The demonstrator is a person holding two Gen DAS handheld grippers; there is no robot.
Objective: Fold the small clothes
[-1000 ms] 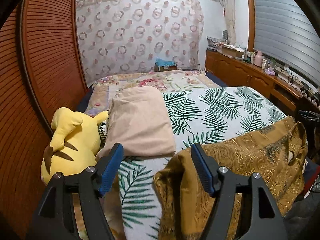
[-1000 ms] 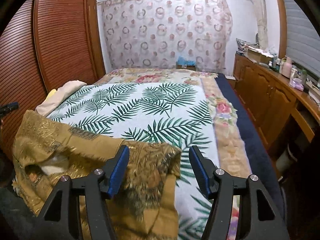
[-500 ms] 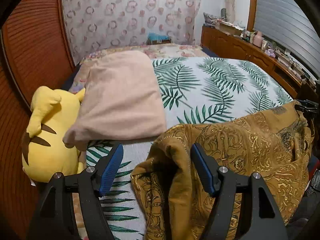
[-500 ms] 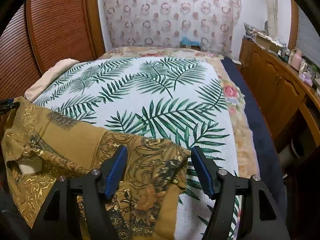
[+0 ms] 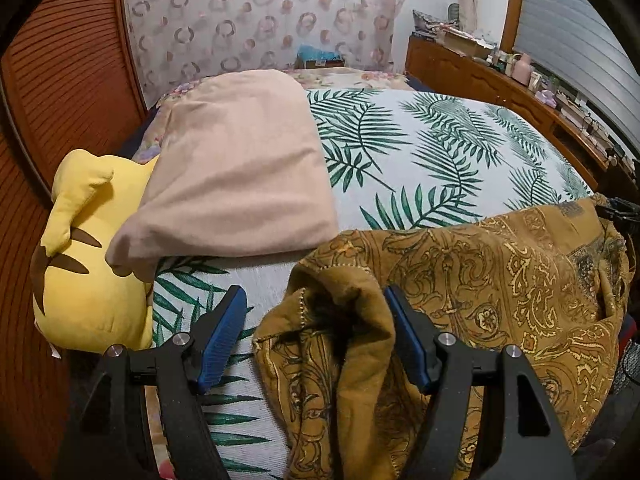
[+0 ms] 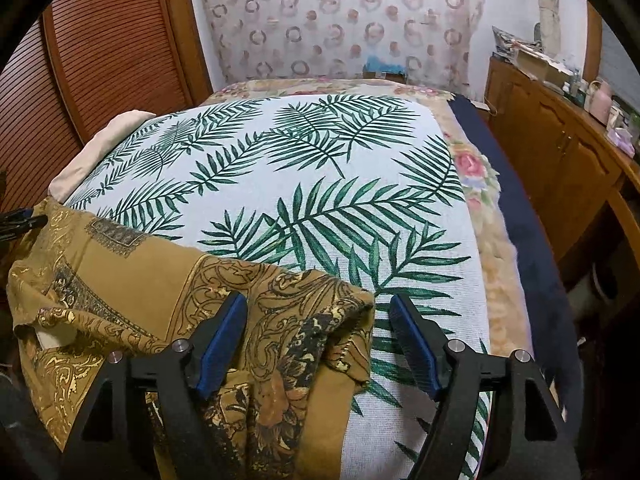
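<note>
A mustard-gold patterned garment [image 5: 500,280] lies crumpled on the near end of the palm-leaf bedspread [image 5: 440,148]. My left gripper [image 5: 316,336] is open, and the garment's left corner bunches up between its blue pads, nearer the right one. In the right wrist view the same garment [image 6: 132,276] spreads to the left, and its right corner sits between the pads of my open right gripper [image 6: 320,340], over the bedspread [image 6: 320,184]. Neither gripper is closed on the cloth.
A beige pillow [image 5: 240,168] and a yellow plush toy [image 5: 84,264] lie at the bed's left side. A slatted wooden wardrobe [image 6: 100,64] stands left. A wooden cabinet [image 6: 560,152] with clutter runs along the right. A floral quilt edge [image 6: 480,184] borders the bed.
Both grippers have moved forward and down toward the bed, staying open. The garment has come lower onto the bedspread, with its corners now between the pads.
</note>
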